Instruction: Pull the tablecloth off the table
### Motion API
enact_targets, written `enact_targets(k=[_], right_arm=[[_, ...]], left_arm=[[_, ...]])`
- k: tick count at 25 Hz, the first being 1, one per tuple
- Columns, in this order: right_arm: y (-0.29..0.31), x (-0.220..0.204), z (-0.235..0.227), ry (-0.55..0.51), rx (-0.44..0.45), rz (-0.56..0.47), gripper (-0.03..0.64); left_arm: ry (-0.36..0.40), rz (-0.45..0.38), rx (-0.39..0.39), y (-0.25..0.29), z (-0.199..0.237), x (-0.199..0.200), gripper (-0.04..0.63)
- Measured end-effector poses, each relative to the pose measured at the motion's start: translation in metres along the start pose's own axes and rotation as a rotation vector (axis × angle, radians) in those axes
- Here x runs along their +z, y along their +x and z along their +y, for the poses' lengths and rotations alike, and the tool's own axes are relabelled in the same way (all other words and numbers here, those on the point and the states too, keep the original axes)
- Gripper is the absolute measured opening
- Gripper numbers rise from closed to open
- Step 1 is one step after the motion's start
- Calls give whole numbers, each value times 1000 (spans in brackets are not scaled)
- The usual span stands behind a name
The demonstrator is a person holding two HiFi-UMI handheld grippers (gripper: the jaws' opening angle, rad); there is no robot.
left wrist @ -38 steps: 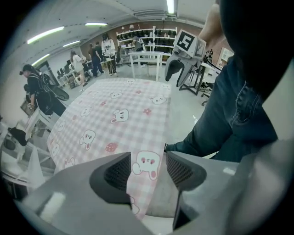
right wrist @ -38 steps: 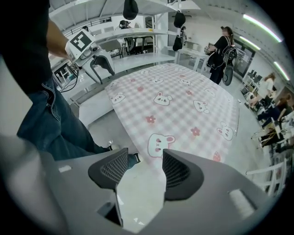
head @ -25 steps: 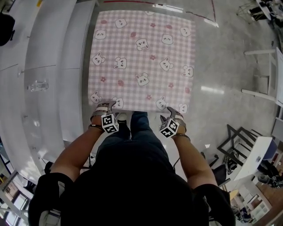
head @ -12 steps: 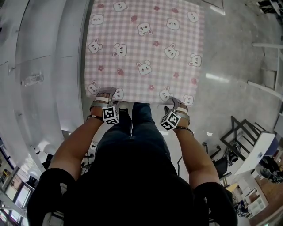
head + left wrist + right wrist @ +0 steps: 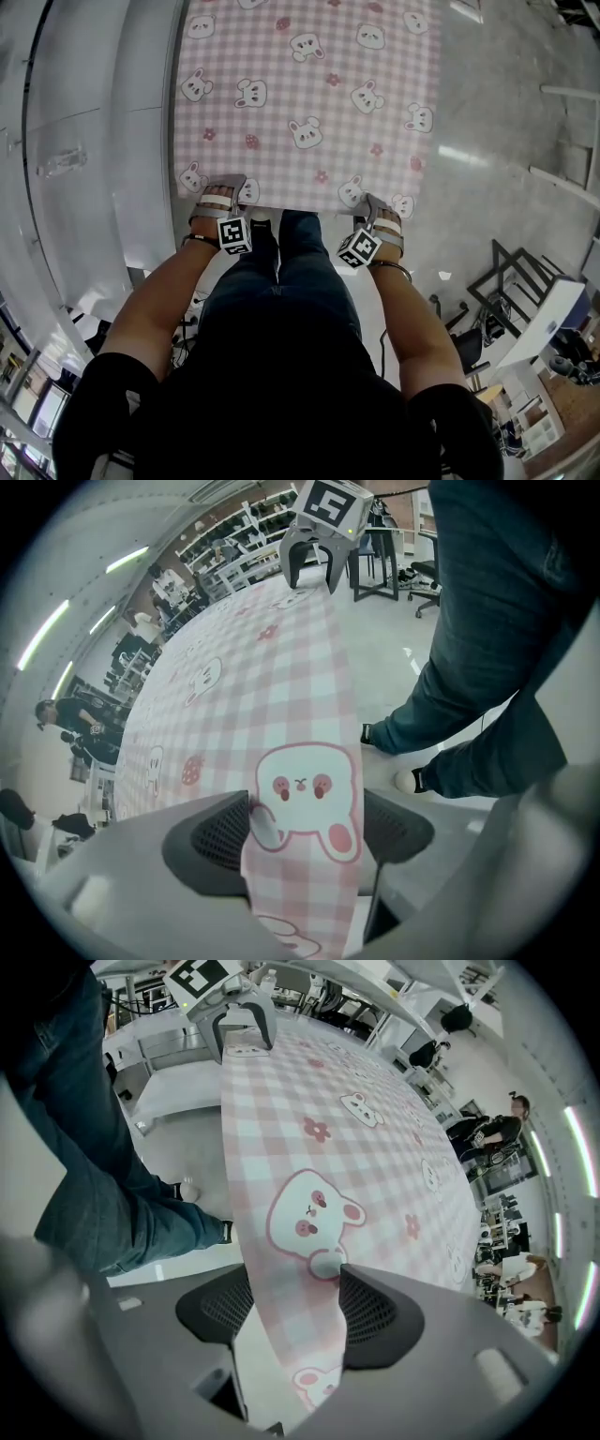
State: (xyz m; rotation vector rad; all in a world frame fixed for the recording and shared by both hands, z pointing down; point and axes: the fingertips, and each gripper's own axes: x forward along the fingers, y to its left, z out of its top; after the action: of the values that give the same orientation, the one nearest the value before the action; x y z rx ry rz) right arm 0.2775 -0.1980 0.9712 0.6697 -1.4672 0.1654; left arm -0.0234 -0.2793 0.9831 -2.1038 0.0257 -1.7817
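Reaches forward with left forearm (image 5: 155, 314) and right forearm (image 5: 412, 319), wrists bent steeply down. Straddles the near hanging hem of the tablecloth (image 5: 309, 94) with the left gripper (image 5: 305, 822), jaws apart, released. Straddles the same hem with the right gripper (image 5: 295, 1302), jaws just closing slightly, still wide, not clamping. Covers the hidden surface ahead, spread flat.

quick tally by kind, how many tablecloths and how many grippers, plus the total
tablecloth: 1
grippers: 2, the left gripper and the right gripper, whose jaws have just been closing, tablecloth between them
total: 3
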Motion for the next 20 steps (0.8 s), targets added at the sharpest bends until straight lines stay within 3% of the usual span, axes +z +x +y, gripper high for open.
enact_targets(k=[7,15,20], right_arm=[[-4,2,-3,-8,-2,-18,248],[-12,4,-6,-8,-25,-19,152],[-22,12,-16,12,-37,-27,118]], left_arm=[[-13,-28,-17,-11,2,3,326],[-45,-43,-20,-21,9,4,264],[-55,-48,-34,-29,13,3,183]])
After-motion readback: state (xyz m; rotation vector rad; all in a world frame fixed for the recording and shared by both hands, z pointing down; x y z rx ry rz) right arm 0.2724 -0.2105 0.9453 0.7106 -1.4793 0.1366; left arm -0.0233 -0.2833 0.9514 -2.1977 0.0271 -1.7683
